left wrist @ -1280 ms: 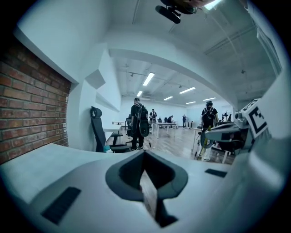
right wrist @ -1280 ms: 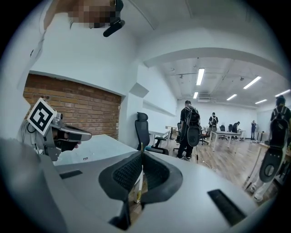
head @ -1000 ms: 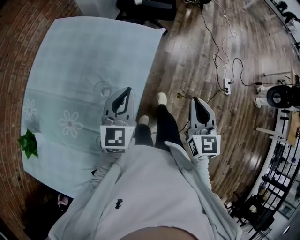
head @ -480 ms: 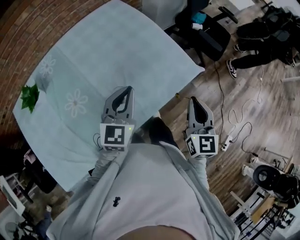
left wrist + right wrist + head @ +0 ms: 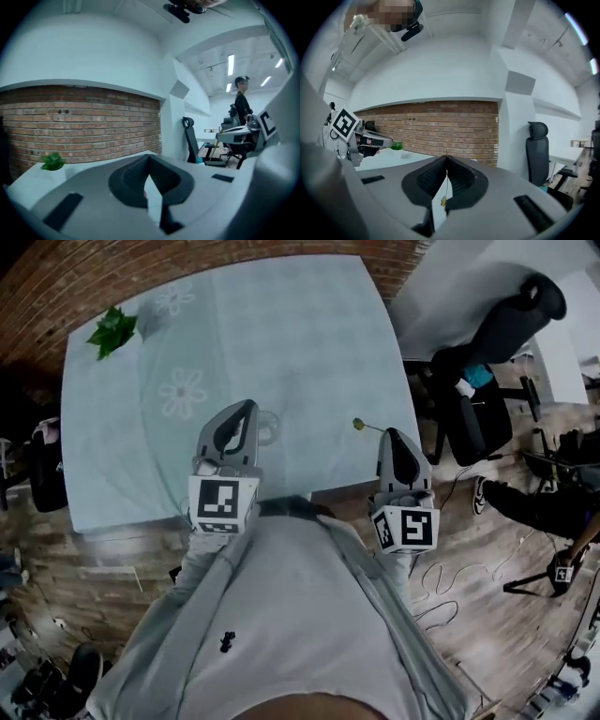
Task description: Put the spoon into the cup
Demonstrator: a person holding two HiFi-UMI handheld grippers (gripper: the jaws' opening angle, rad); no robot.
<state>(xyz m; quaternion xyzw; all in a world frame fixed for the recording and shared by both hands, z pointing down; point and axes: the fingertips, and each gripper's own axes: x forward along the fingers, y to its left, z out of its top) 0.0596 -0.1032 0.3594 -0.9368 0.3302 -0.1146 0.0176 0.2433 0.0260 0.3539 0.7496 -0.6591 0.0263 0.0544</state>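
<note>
Right claw (image 5: 446,161) gripping thin spoon (image 5: 358,425), jaws closed on it; spoon tip poking toward 10 o'clock; left claw (image 5: 149,159) pinched closed, carrying nothing; both swinging round with person over last second, table (image 5: 309,334) now lying at 12; cup (image 5: 266,426) standing at spoon's 9 o'clock, beside left claw tip; spoon not yet in cup, but approach opening up.

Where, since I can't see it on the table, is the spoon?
In the head view the thin, yellow-tipped spoon sticks out of the shut right hand-held gripper, above the pale table near its right edge, right of the clear glass cup.
</note>
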